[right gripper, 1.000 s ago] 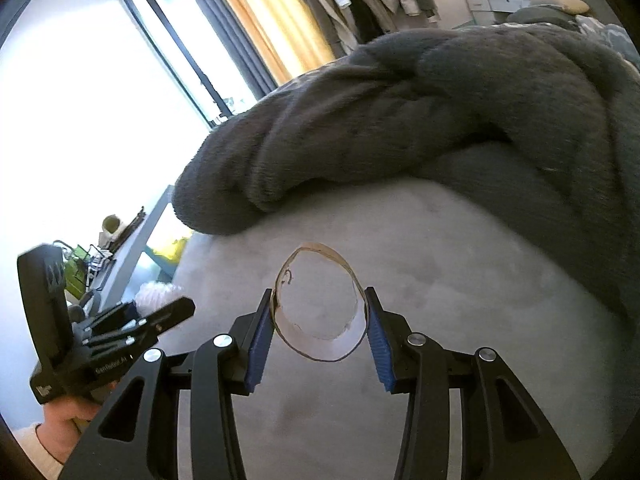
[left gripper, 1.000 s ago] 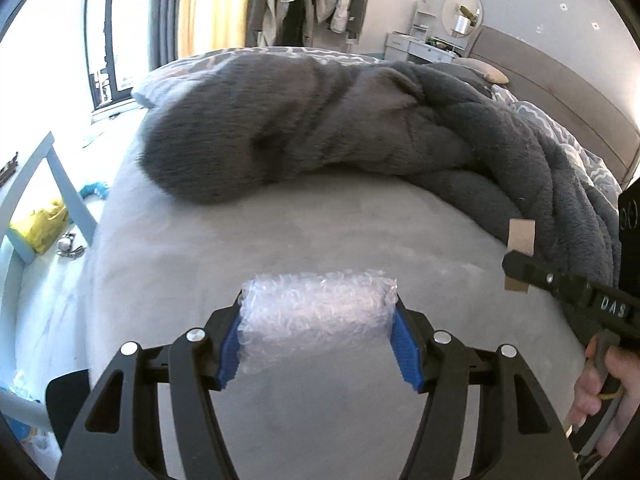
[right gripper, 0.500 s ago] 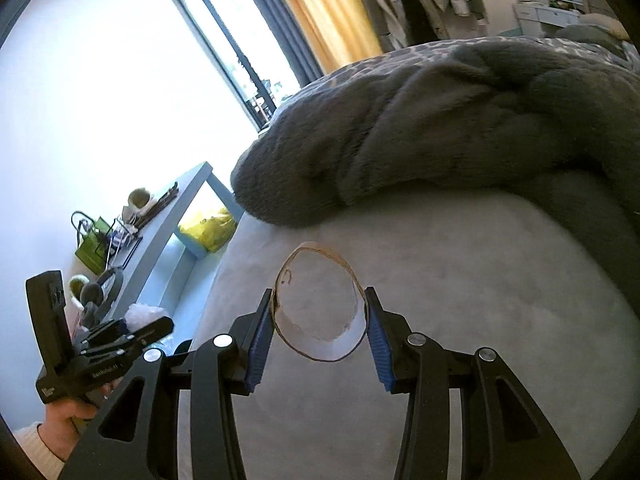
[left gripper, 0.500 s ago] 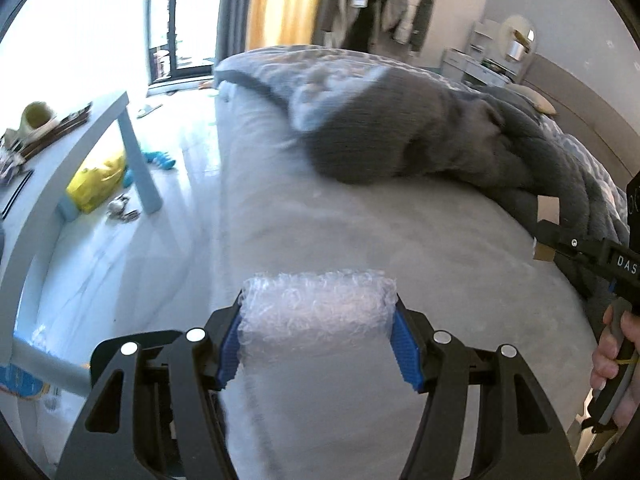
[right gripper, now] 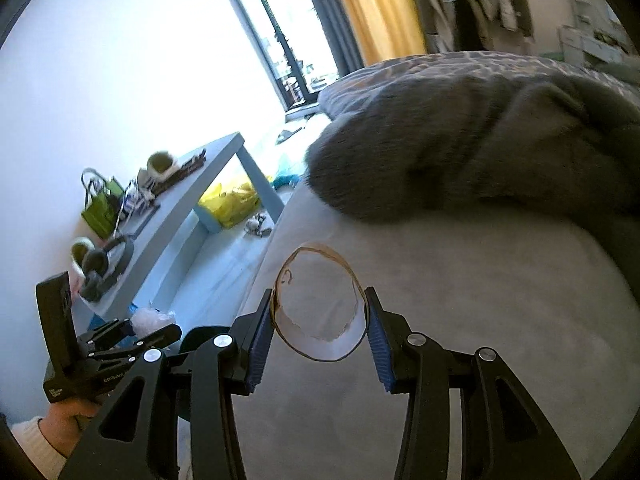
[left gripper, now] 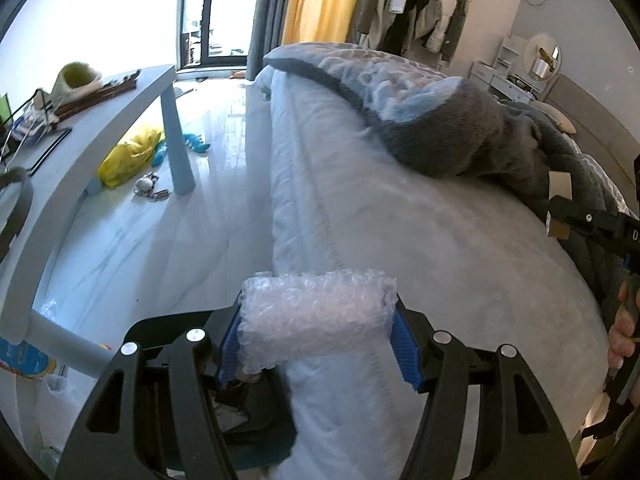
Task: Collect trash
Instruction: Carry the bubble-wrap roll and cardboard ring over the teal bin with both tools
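**Both grippers loaded, carrying trash off the bed**

The bed (left gripper: pixel 460 248), with its pale sheet and the grey blanket (left gripper: pixel 460 136) heaped toward the headboard, fills most of both views; the floor and a light-blue side table (left gripper: pixel 92 128) lie off its edge. A dark container (left gripper: pixel 256 416) shows just below the left gripper, beside the bed, and is probably the bin, though too little of it shows to be sure.

The step in hand looks like carrying two pieces to that drop point. To do it well, keep both grips firm until each piece is squarely over the opening, and release one at a time so that neither light item drifts onto the floor.

The left gripper (left gripper: pixel 318 330) pinches a roll of bubble wrap (left gripper: pixel 316 316) across its ends, jaws set fairly wide around it, tilted down over the bed's edge. The right gripper (right gripper: pixel 320 330) clamps a cardboard tube (right gripper: pixel 320 304) by its sides, open end toward the camera, angled down over the sheet. In the left view the tube appears as a tan piece at the far right, beside the person's hand (left gripper: pixel 624 332).
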The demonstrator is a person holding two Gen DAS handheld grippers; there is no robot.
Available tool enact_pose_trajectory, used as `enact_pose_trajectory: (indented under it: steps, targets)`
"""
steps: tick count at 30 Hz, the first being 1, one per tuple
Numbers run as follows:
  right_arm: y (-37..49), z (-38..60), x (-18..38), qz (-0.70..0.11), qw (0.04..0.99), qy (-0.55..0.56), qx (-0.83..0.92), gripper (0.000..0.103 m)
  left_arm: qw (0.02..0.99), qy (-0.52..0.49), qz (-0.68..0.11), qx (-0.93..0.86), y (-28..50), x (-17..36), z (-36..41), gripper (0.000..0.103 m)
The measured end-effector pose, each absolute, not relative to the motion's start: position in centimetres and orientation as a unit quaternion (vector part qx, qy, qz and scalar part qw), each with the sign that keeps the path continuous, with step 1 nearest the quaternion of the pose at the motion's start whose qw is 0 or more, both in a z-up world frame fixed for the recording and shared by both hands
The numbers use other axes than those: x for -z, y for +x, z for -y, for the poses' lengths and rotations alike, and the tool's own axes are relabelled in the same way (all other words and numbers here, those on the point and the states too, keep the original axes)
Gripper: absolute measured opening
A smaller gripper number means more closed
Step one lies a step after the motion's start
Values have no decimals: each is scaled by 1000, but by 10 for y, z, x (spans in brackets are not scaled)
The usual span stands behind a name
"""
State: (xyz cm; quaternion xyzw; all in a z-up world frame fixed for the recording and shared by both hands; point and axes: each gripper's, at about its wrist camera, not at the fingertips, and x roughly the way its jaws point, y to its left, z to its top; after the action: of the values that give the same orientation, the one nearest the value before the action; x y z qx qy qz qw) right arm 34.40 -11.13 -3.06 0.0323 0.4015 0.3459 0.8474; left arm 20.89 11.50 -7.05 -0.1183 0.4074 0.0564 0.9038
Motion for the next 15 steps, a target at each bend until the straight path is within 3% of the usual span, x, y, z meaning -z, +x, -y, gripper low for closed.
enact_pose_trajectory:
  steps: [15]
  targets:
    - [313, 14, 29, -395, 825, -2, -405, 45, 872, -141, -462, -84, 184, 124, -192, 65]
